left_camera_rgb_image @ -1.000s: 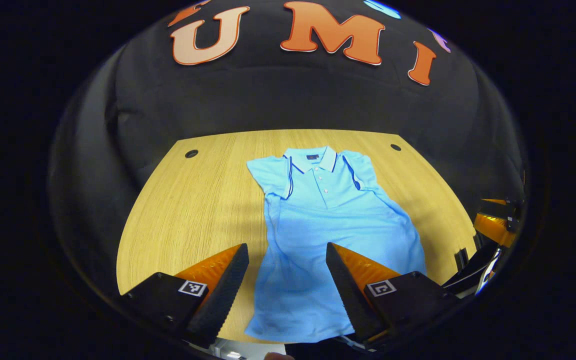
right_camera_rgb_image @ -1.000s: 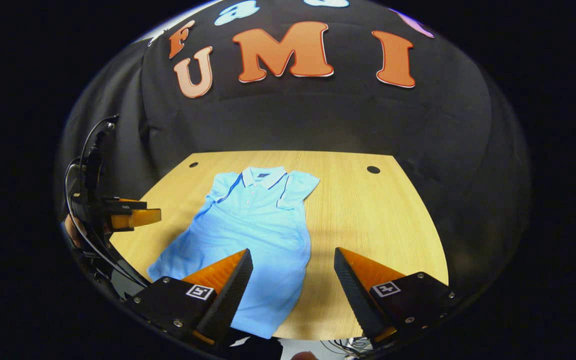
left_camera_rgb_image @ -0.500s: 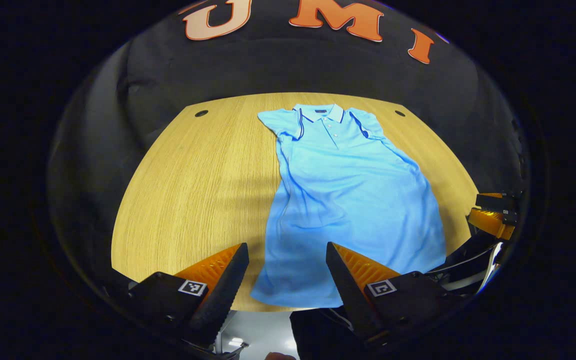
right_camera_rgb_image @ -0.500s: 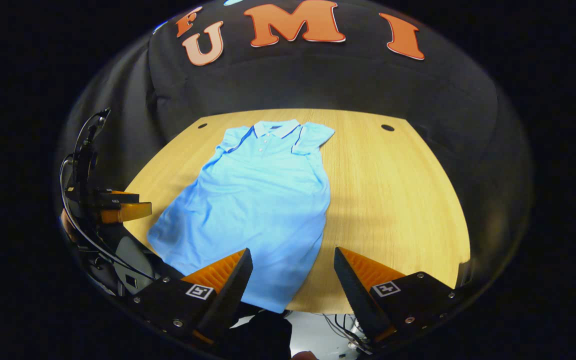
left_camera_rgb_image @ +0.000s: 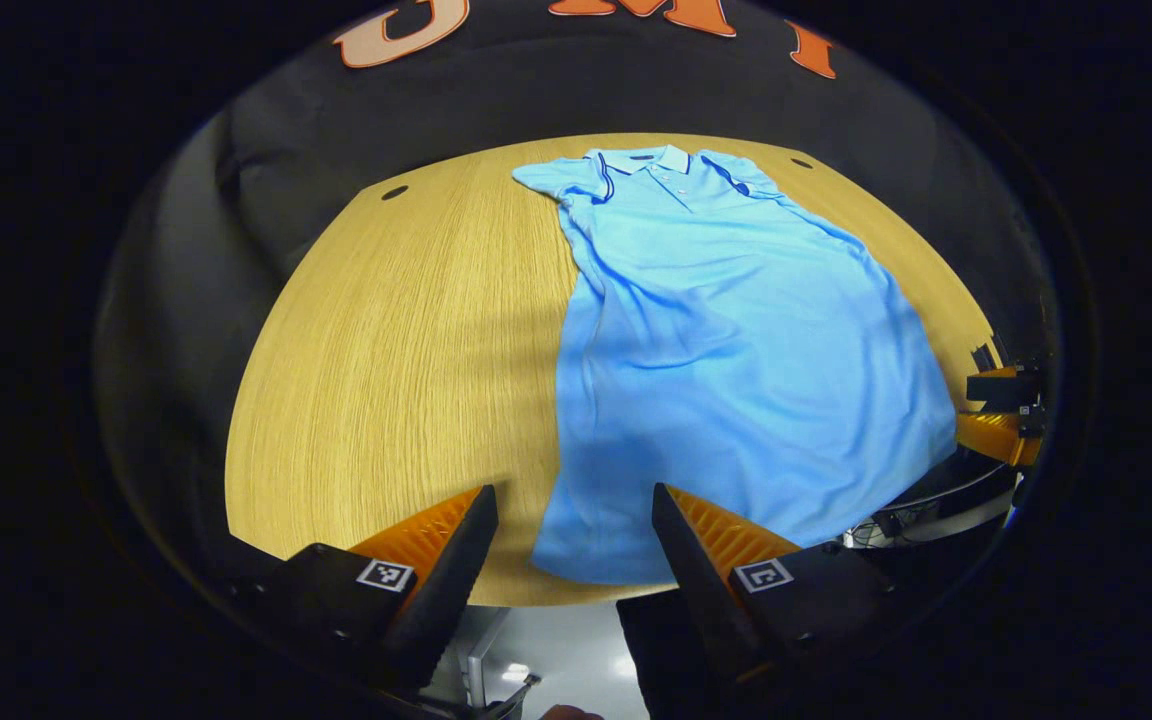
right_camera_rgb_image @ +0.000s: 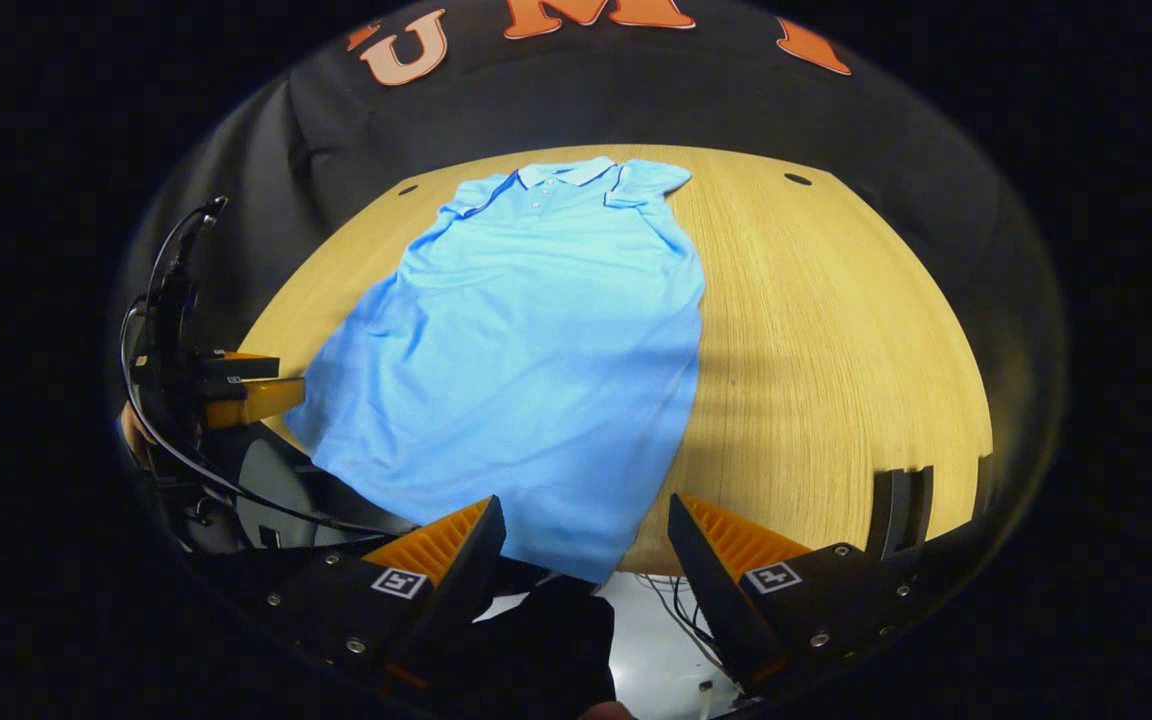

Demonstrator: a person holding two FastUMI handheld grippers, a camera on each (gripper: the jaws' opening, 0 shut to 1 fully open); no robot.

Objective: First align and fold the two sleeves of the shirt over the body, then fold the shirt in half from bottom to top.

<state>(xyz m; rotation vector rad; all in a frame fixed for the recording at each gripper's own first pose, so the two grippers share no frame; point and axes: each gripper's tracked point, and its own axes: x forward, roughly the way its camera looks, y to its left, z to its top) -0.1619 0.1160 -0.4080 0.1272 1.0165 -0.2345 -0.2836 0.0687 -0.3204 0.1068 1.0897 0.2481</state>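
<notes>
A light blue polo shirt [left_camera_rgb_image: 726, 330] lies flat on the wooden table [left_camera_rgb_image: 396, 360], collar at the far end, hem at the near edge. Both short sleeves are folded in over the body. My left gripper [left_camera_rgb_image: 576, 520] is open above the shirt's near left hem corner, nothing between its fingers. In the right gripper view the same shirt [right_camera_rgb_image: 536, 340] spreads across the table [right_camera_rgb_image: 836, 350], and my right gripper [right_camera_rgb_image: 586, 525] hovers open over the near right hem corner. The other gripper shows at the far edge of each view: the right one [left_camera_rgb_image: 1001, 415], the left one [right_camera_rgb_image: 236, 385].
The near table edge [left_camera_rgb_image: 496, 595] runs just under the hem, with floor below it. Small round holes [left_camera_rgb_image: 395, 192] mark the table's far corners. Cables [right_camera_rgb_image: 186, 440] hang by the left gripper. Bare wood lies on both sides of the shirt.
Both grippers have tilted down and drawn back toward the near edge, so the shirt's hem now sits between their open fingers. The shirt itself has not moved.
</notes>
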